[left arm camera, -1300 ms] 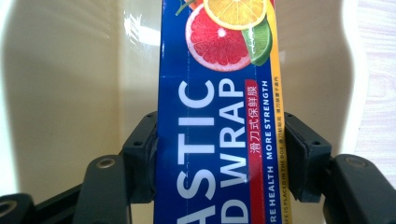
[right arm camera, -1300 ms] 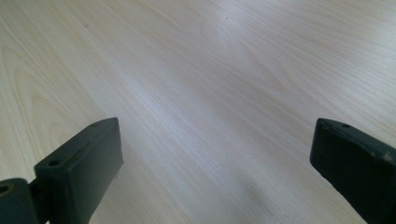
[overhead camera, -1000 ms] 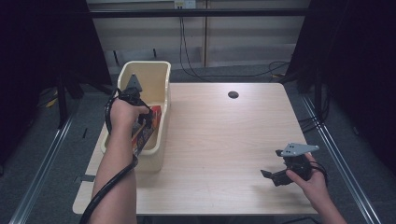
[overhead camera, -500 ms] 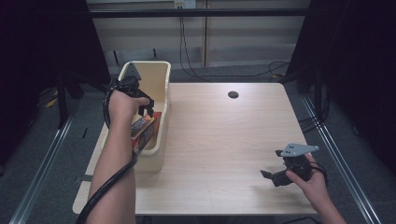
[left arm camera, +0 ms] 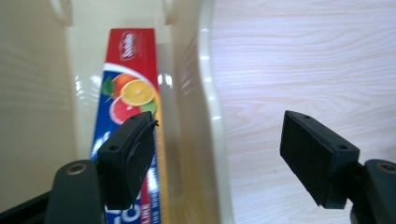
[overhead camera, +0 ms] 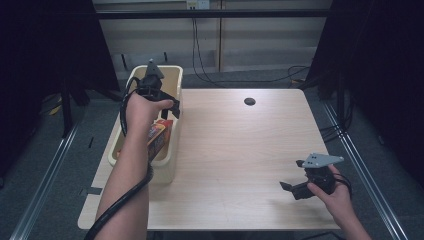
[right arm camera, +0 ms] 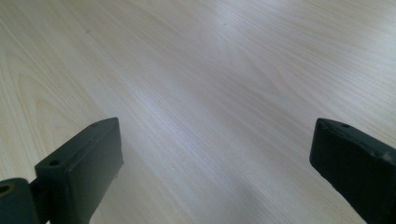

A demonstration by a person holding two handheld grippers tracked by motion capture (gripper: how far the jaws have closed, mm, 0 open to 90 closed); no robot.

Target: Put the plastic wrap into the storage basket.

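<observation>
My left claw (overhead camera: 167,107) hung over the cream bin (overhead camera: 170,165) at the left edge of the counter (overhead camera: 240,150), jaws apart with nothing between them. They had just been opening wider. In the left gripper view the left claw (left arm camera: 217,158) straddled the bin's right wall (left arm camera: 205,93): one jaw sat over the inside of the bin, the other over bare counter (left arm camera: 303,60). The long red box (overhead camera: 159,136) with citrus fruit printed on it lay inside the bin, lengthwise along the right wall, and no pad touched it. In the left gripper view the box (left arm camera: 133,84) ran away from the camera beside that wall, its near end hidden behind the inner jaw. My forearm (overhead camera: 132,165) crossed over the near part of the bin.

My right claw (overhead camera: 295,189) sat low over the near right part of the counter, well apart from the bin, jaws wide and empty. The right gripper view had just bare wood (right arm camera: 210,93) between the jaws. A small dark round spot (overhead camera: 249,101) sat at the far middle of the counter
</observation>
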